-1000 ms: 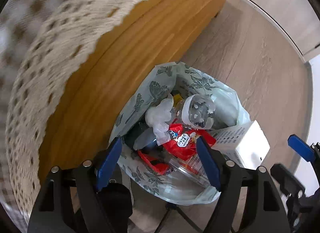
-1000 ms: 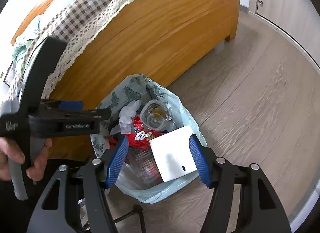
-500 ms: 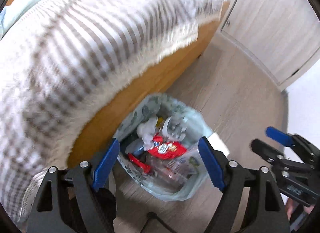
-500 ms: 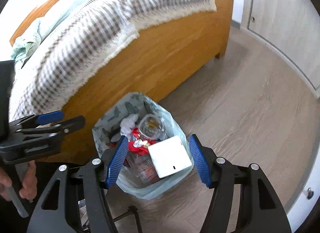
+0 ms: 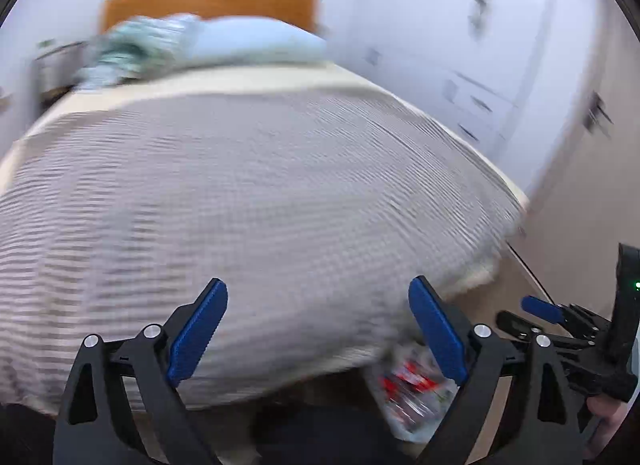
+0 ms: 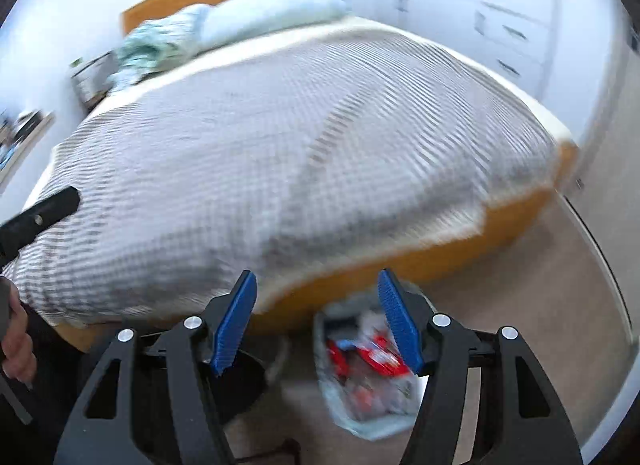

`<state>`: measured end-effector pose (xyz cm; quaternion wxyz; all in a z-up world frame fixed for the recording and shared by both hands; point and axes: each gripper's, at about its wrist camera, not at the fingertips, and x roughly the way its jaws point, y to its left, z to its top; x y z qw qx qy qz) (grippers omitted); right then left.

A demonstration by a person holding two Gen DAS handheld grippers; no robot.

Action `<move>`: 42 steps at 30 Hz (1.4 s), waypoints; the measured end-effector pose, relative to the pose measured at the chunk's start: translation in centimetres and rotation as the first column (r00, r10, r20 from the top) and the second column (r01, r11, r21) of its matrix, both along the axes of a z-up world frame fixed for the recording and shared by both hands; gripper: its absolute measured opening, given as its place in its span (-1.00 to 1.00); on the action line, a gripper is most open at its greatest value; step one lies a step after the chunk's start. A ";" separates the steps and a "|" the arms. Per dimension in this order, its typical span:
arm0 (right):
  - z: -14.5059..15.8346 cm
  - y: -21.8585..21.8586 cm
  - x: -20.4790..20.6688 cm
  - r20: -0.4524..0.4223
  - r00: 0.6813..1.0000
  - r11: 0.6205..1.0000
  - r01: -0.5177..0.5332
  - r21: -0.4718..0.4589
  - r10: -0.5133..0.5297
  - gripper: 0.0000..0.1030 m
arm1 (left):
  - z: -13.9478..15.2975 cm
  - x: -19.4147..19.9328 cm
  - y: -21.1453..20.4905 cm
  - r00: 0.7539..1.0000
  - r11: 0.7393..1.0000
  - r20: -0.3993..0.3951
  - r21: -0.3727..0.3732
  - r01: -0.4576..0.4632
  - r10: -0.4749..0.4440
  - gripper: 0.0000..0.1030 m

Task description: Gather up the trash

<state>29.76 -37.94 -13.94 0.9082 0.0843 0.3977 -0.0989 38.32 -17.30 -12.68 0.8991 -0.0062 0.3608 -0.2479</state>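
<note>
Beside one bed [image 6: 304,145], one trash bag [image 6: 368,381] (blurred), two spread, empty tools [image 5: 318,329] [image 6: 318,317]

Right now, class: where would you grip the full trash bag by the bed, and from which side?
Probably the bag's upper rim on the floor side, coming from above: its mouth stands open upward, trash fills the middle, and the bed frame blocks the far side.

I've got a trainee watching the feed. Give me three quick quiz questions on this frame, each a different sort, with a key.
1. True or false: the left gripper holds a piece of trash.
2. Where does the trash bag sit? A) on the bed B) on the floor by the wooden bed frame C) inside the wardrobe
3. Fill in: the checked blanket lies over the ____.

Key:
1. False; both it and the right gripper are open and empty.
2. B
3. bed
</note>
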 end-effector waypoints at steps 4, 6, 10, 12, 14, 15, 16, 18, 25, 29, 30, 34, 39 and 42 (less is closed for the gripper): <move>2.8 4.4 4.7 0.005 0.997 0.996 -0.082 -0.021 0.082 0.19 | 2.5 1.4 8.5 0.983 0.985 0.076 0.016 -0.169 0.168 0.78; 4.2 6.4 6.4 0.019 0.993 0.993 -0.117 -0.015 0.118 0.19 | 4.1 2.0 12.6 0.966 0.971 0.101 0.011 -0.239 0.237 0.80; 7.3 10.8 9.2 0.051 0.980 0.981 -0.193 -0.013 0.193 0.24 | 6.7 2.9 18.3 0.929 0.939 0.135 -0.015 -0.345 0.343 0.81; 9.3 12.8 10.3 0.084 0.974 0.978 -0.208 -0.029 0.209 0.24 | 8.0 3.1 20.2 0.909 0.922 0.173 0.001 -0.386 0.380 0.82; 11.2 13.9 10.8 0.131 0.968 0.977 -0.211 -0.033 0.213 0.32 | 9.1 3.0 21.4 0.890 0.910 0.215 0.009 -0.414 0.403 0.84; 12.4 14.4 10.8 0.180 0.959 0.976 -0.215 -0.039 0.218 0.34 | 9.8 2.8 21.8 0.877 0.903 0.243 0.008 -0.429 0.414 0.85; 13.2 14.8 10.6 0.221 0.949 0.975 -0.219 -0.048 0.224 0.43 | 10.2 2.6 22.2 0.865 0.897 0.265 0.004 -0.442 0.425 0.85; 14.8 15.6 10.0 0.311 0.922 0.973 -0.216 -0.081 0.230 0.60 | 11.3 2.1 22.5 0.842 0.893 0.322 -0.026 -0.450 0.434 0.85; 15.9 17.1 7.9 0.425 0.871 0.959 -0.159 -0.233 0.247 0.65 | 12.6 1.2 22.1 0.815 0.902 0.392 -0.107 -0.419 0.426 0.85; 16.1 16.1 6.8 0.463 0.857 0.966 -0.137 -0.221 0.227 0.65 | 13.3 0.0 22.0 0.807 0.903 0.412 -0.112 -0.415 0.422 0.85; 16.3 15.8 6.7 0.471 0.854 0.969 -0.135 -0.209 0.221 0.65 | 13.4 -0.2 22.0 0.807 0.904 0.416 -0.108 -0.414 0.420 0.85; 16.9 15.4 5.2 0.483 0.852 0.974 -0.117 -0.196 0.200 0.65 | 14.5 -2.0 22.2 0.798 0.904 0.433 -0.114 -0.413 0.419 0.85; 17.1 15.6 1.9 0.450 0.865 0.964 -0.123 -0.237 0.221 0.65 | 15.4 -6.1 21.7 0.808 0.916 0.439 -0.118 -0.383 0.395 0.85; 17.2 15.7 -0.3 0.442 0.867 0.961 -0.133 -0.242 0.231 0.65 | 16.1 -9.3 21.2 0.816 0.922 0.437 -0.092 -0.376 0.377 0.85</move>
